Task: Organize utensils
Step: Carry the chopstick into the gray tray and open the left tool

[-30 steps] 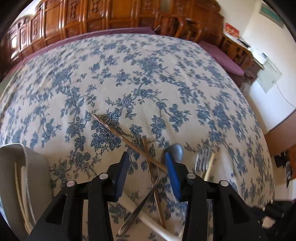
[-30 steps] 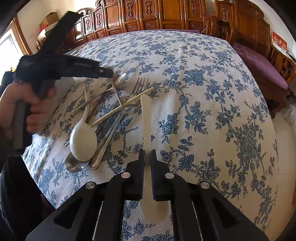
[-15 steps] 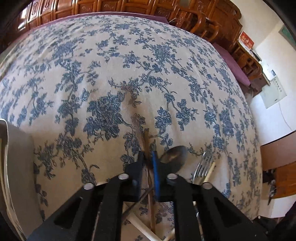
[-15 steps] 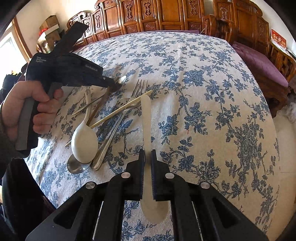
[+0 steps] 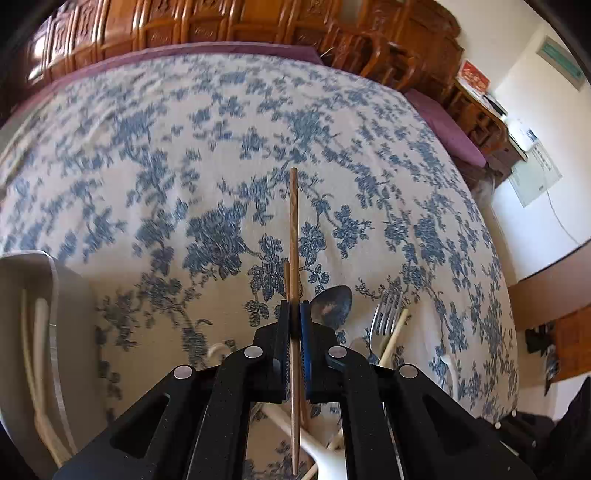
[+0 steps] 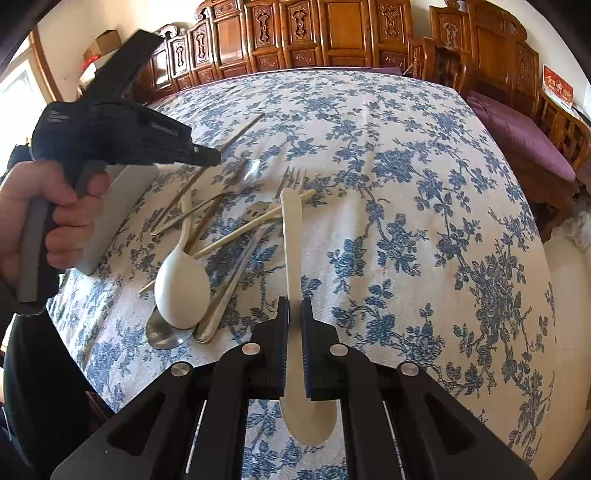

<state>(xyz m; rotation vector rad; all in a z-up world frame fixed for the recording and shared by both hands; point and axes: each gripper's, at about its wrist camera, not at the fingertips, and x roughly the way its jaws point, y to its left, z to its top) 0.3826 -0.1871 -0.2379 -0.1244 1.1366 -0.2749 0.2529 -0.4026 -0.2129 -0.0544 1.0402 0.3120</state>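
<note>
My left gripper [image 5: 294, 308] is shut on a brown wooden chopstick [image 5: 293, 236] and holds it above the table, tip pointing away; the chopstick also shows in the right wrist view [image 6: 236, 136] sticking out of the left gripper [image 6: 207, 157]. My right gripper [image 6: 294, 306] is shut on a cream plastic spoon [image 6: 291, 236], handle pointing forward, bowl under the fingers. A pile of utensils lies on the floral tablecloth: a white ladle spoon [image 6: 183, 284], metal spoon [image 5: 330, 304], metal fork [image 5: 386, 314] and pale chopsticks [image 6: 251, 227].
A grey-white tray [image 5: 55, 332] with pale chopsticks in it stands at the left edge of the table; it also shows behind the left gripper [image 6: 114, 210]. Carved wooden cabinets [image 6: 332, 33] and chairs with purple cushions [image 6: 517, 129] surround the table.
My left gripper closed on the wooden chopstick in the pile and lifted it off the table. My right gripper kept holding the cream spoon, hardly moving.
</note>
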